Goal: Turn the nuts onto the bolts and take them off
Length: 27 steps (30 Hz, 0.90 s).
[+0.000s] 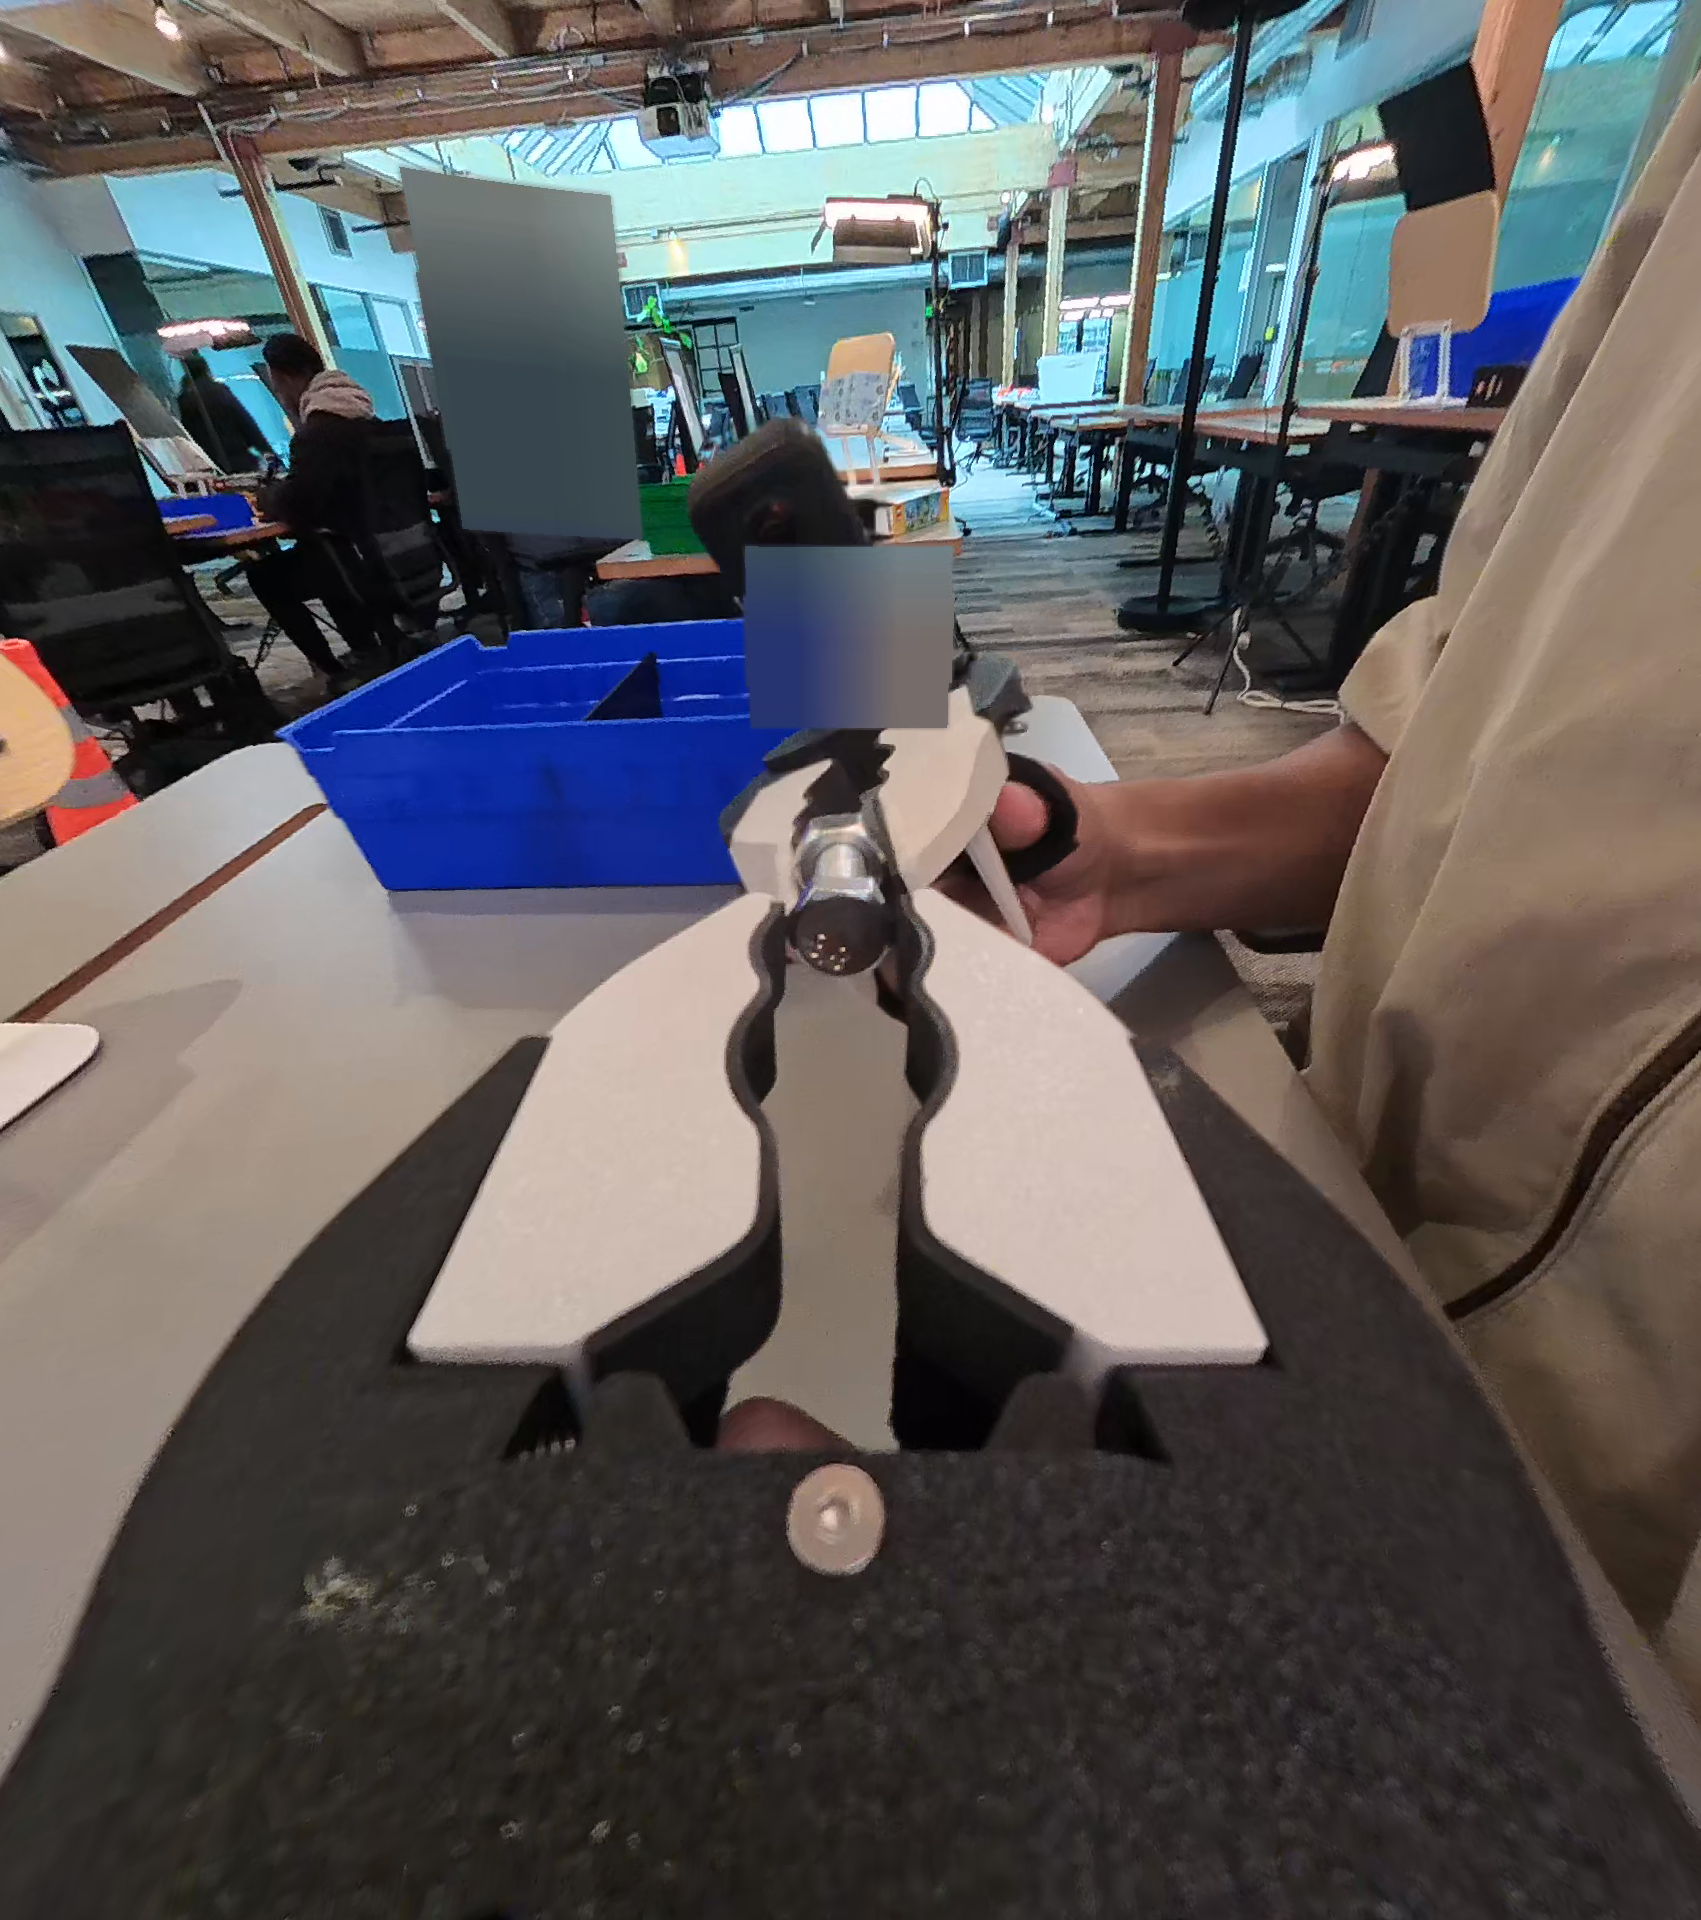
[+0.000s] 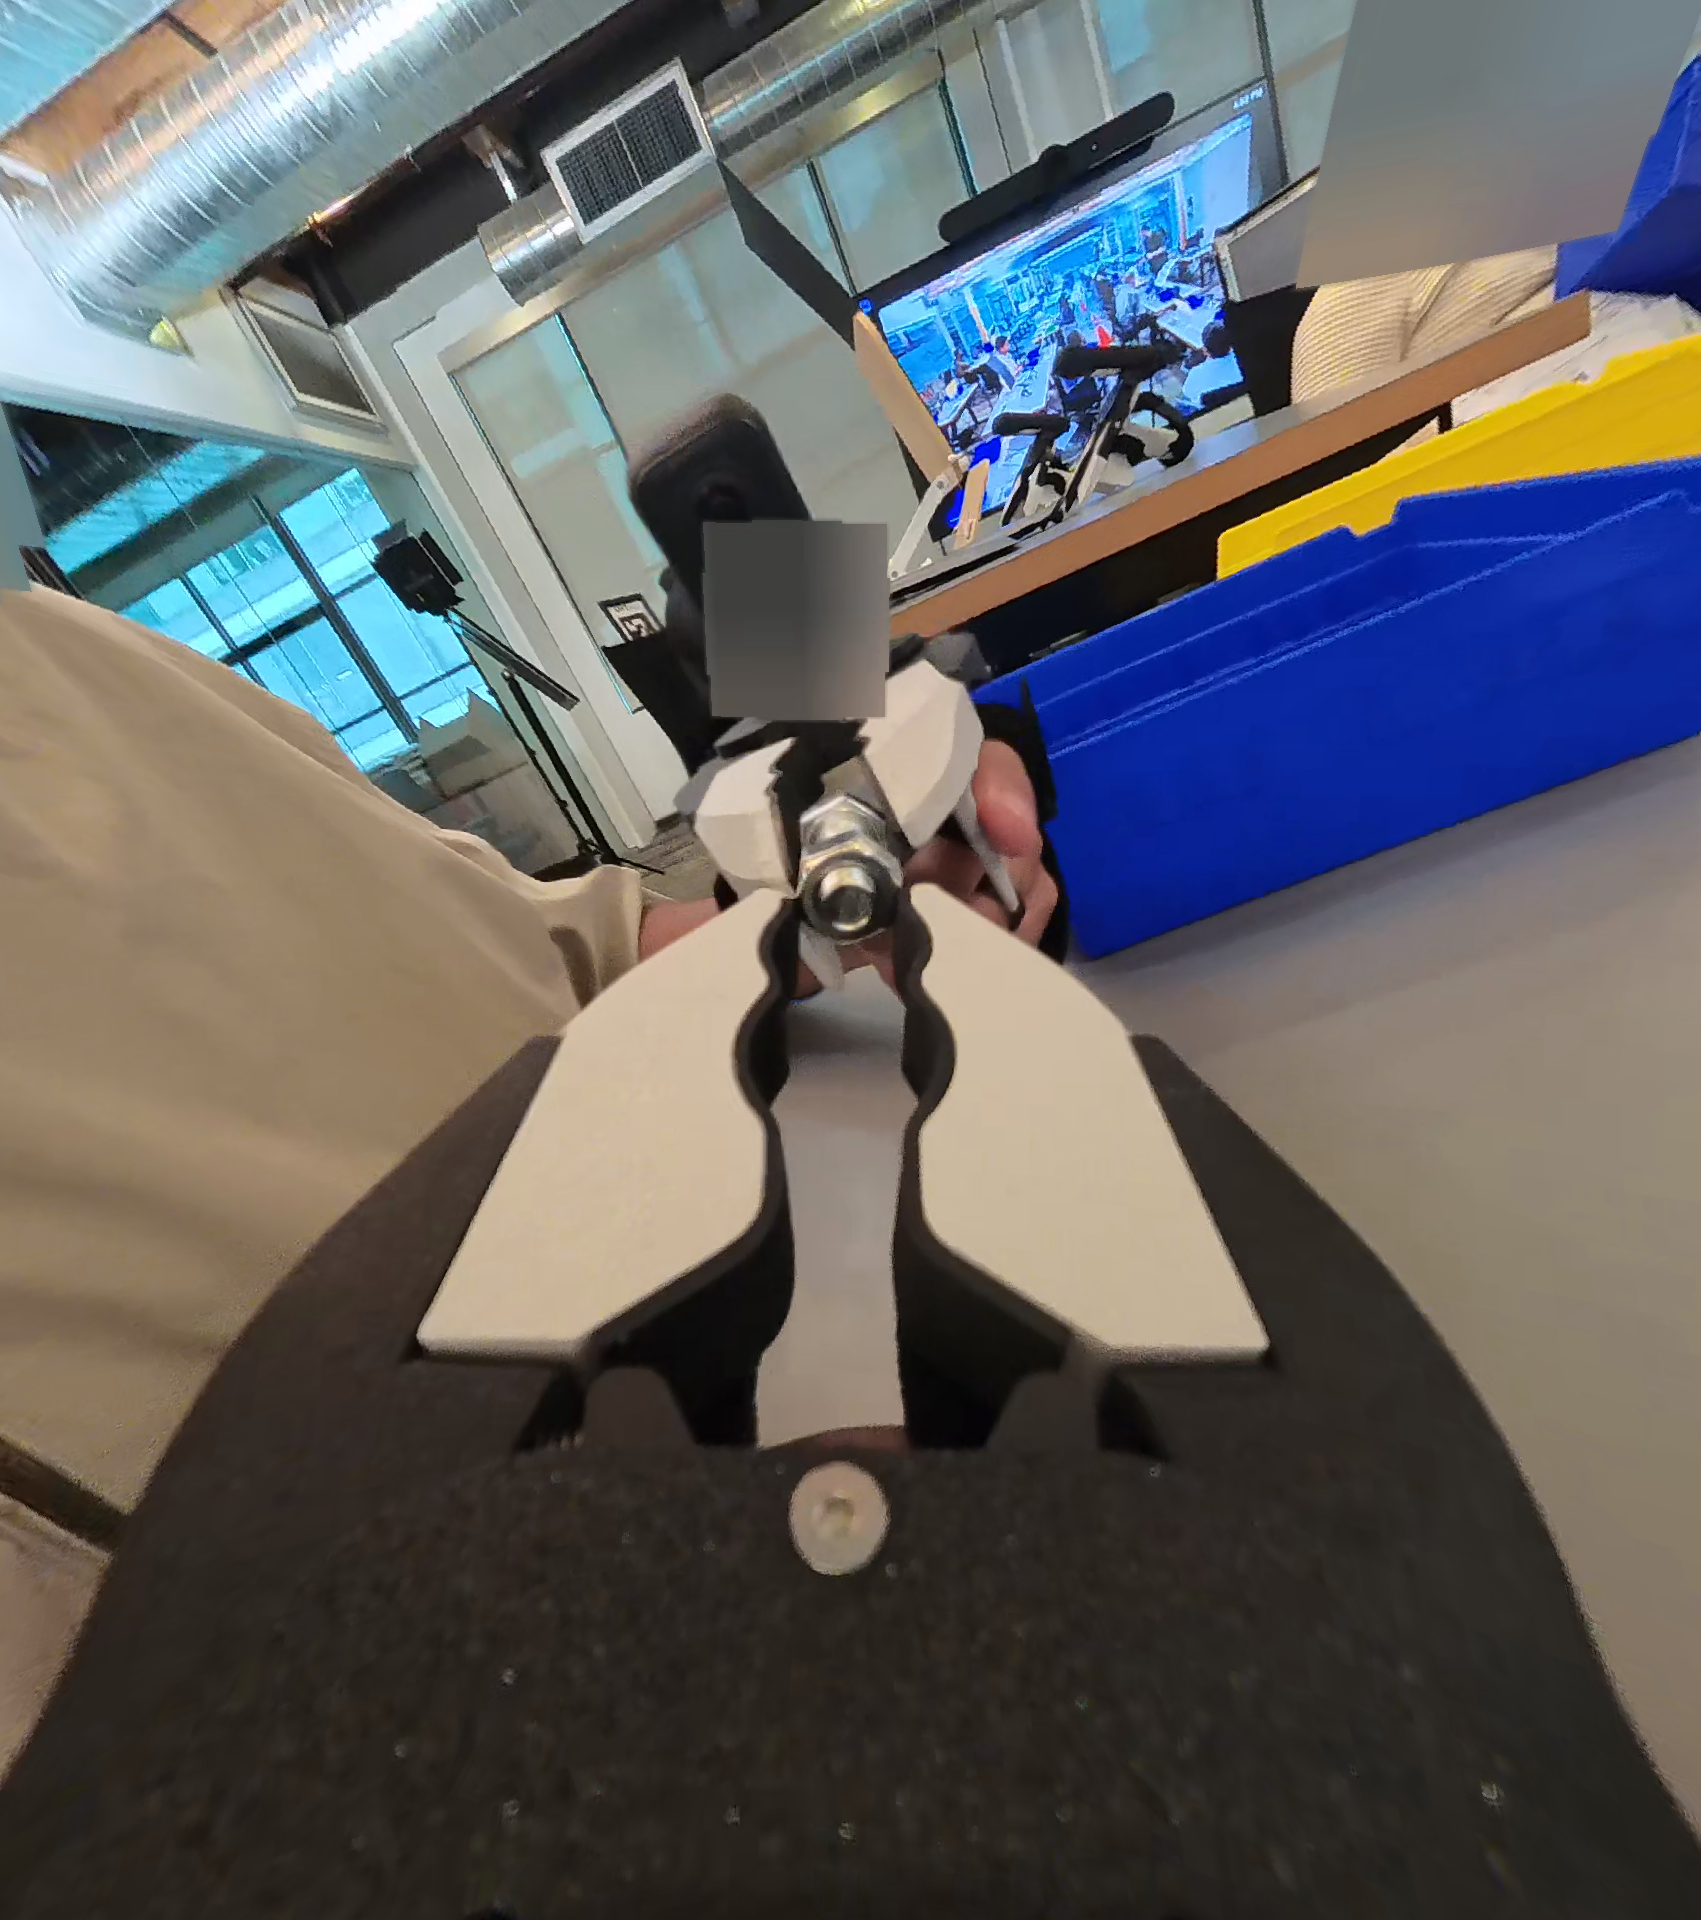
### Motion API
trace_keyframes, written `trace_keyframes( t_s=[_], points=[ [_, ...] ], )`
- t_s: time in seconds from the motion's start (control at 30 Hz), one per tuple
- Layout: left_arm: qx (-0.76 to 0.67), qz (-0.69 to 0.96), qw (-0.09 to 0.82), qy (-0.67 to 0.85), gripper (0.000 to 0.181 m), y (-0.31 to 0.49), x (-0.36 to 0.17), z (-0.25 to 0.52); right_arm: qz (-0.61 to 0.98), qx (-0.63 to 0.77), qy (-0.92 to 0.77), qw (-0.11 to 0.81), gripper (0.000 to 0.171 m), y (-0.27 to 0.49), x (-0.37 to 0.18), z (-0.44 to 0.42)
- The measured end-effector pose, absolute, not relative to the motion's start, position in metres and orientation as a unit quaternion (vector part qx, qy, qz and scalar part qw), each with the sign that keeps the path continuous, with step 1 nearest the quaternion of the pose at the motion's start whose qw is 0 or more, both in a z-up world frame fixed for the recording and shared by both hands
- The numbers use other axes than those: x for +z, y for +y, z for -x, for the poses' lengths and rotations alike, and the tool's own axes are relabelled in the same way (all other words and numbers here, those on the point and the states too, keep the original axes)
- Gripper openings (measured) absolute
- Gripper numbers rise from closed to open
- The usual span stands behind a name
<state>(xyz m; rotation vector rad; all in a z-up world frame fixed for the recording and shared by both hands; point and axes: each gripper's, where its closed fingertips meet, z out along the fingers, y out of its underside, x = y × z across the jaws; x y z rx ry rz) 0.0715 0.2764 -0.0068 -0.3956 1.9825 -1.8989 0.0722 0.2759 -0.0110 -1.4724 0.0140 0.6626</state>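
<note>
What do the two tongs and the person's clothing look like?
Both tongs, left and right, have flat white fingers edged with wavy black pads, on a speckled black base with one silver screw. A black camera sits on top. The person wears a beige zipped jacket.

White finger plates edged in black on the left tool (image 1: 838, 940) and right tool (image 2: 844, 925), over speckled charcoal-black bodies. Shiny silver bolt (image 1: 830, 883) and silver nut (image 2: 848, 821); bright blue bin (image 1: 534, 769) on a pale grey table (image 1: 202, 914) with a thin brown stripe, yellow bin (image 2: 1511, 457) behind the blue. Beige jacket sleeve (image 1: 1573, 831) with a dark brown zip line; orange cone (image 1: 82, 779) with grey bands.
</note>
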Motion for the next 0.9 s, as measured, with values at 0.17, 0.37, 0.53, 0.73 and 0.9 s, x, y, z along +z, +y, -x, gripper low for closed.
trace_keyframes(
  t_s=[0.17,0.37,0.53,0.73,0.9],
  points=[
    [-0.681,0.148,0.177,0.695,0.023,0.2754,-0.0044,-0.0722,0.666,0.276,-0.011,0.693,0.017,0.2741,-0.0088,-0.072],
    [-0.684,0.147,0.175,0.692,0.03,0.2762,-0.0033,-0.0716,0.66,0.283,-0.01,0.695,0.017,0.2743,-0.0078,-0.0718],
    [-0.681,0.144,0.18,0.695,0.02,0.2751,-0.0049,-0.0712,0.659,0.29,-0.006,0.694,0.017,0.2764,-0.0086,-0.0711],
    [-0.67,0.129,0.208,0.701,0.02,0.276,-0.0043,-0.0718,0.654,0.31,0.007,0.69,0.017,0.2773,-0.009,-0.0709],
    [-0.659,0.116,0.236,0.705,0.02,0.2749,-0.005,-0.0722,0.637,0.338,0.022,0.692,0.017,0.2762,-0.0084,-0.0709]
  ],
)
